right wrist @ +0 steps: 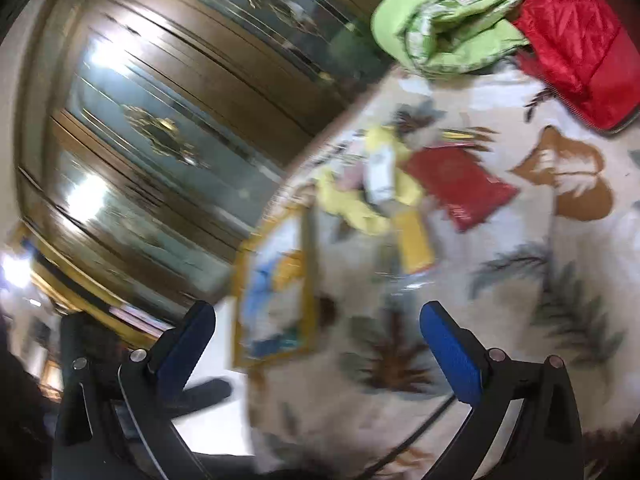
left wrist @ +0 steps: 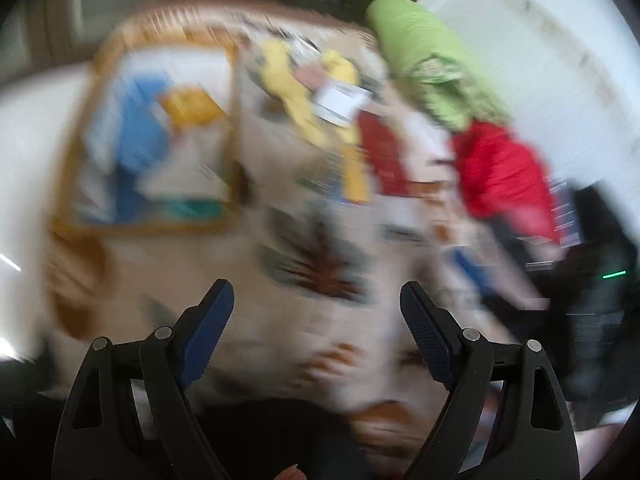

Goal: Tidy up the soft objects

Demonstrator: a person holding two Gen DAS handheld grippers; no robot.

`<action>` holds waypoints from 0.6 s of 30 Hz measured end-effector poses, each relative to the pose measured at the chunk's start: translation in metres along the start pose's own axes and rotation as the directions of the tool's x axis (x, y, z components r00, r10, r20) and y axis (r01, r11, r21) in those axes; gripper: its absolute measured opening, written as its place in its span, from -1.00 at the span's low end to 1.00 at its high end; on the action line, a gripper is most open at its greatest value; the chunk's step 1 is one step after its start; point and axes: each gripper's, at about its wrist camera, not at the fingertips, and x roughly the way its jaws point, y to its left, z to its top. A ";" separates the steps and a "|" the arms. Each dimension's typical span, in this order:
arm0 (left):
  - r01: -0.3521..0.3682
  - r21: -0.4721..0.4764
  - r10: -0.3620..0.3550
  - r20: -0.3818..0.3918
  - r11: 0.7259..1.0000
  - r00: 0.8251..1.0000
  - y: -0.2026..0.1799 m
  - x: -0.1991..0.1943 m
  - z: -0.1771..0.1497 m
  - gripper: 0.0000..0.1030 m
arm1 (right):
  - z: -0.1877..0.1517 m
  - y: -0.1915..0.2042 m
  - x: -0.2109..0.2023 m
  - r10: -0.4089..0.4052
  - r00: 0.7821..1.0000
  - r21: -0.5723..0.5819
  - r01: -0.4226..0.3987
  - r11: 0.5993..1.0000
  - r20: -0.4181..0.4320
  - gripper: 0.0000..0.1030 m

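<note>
Both views are motion-blurred. A wicker basket (left wrist: 232, 128) holding blue, yellow and white soft items sits on a leaf-patterned blanket (left wrist: 320, 264); it also shows in the right wrist view (right wrist: 310, 280). A yellow garment (left wrist: 288, 84) with a white card (left wrist: 340, 100), a flat red item (left wrist: 380, 152), a green bundle (left wrist: 432, 64) and a red quilted piece (left wrist: 504, 172) lie on the blanket. In the right wrist view I see the yellow garment (right wrist: 352, 204), red item (right wrist: 460, 180), green bundle (right wrist: 444, 28) and red quilted piece (right wrist: 580, 40). My left gripper (left wrist: 316, 300) and right gripper (right wrist: 320, 320) are open and empty, above the blanket.
A dark wooden cabinet with glass doors (right wrist: 160, 140) stands beyond the bed's edge. A white wall or headboard (left wrist: 540, 60) lies behind the green bundle. A dark device with a green light (left wrist: 612, 276) shows at the right. A cable (right wrist: 420, 428) crosses the blanket.
</note>
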 end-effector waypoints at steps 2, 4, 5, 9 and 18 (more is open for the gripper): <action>-0.056 0.038 0.055 0.036 0.998 0.998 -0.005 -0.004 -0.003 0.66 | -0.003 0.006 0.000 0.018 1.000 -0.005 -0.018 1.000 0.000 0.99; -0.028 0.057 0.024 0.057 0.998 0.998 -0.006 -0.007 -0.007 0.66 | -0.004 0.009 0.005 0.016 0.999 -0.027 -0.017 1.000 -0.032 0.99; -0.035 0.067 0.031 0.071 0.997 0.997 -0.005 -0.007 -0.009 0.66 | -0.005 0.009 0.006 0.011 0.999 -0.026 -0.012 1.000 -0.041 0.99; -0.214 0.143 0.192 0.151 0.966 0.970 -0.012 -0.009 -0.015 0.66 | -0.006 0.001 0.002 0.007 0.999 -0.005 -0.007 1.000 -0.032 0.99; -0.234 0.170 0.199 0.202 0.957 0.959 -0.002 -0.013 -0.020 0.66 | -0.004 -0.004 -0.004 -0.009 1.000 0.001 0.009 1.000 -0.017 0.99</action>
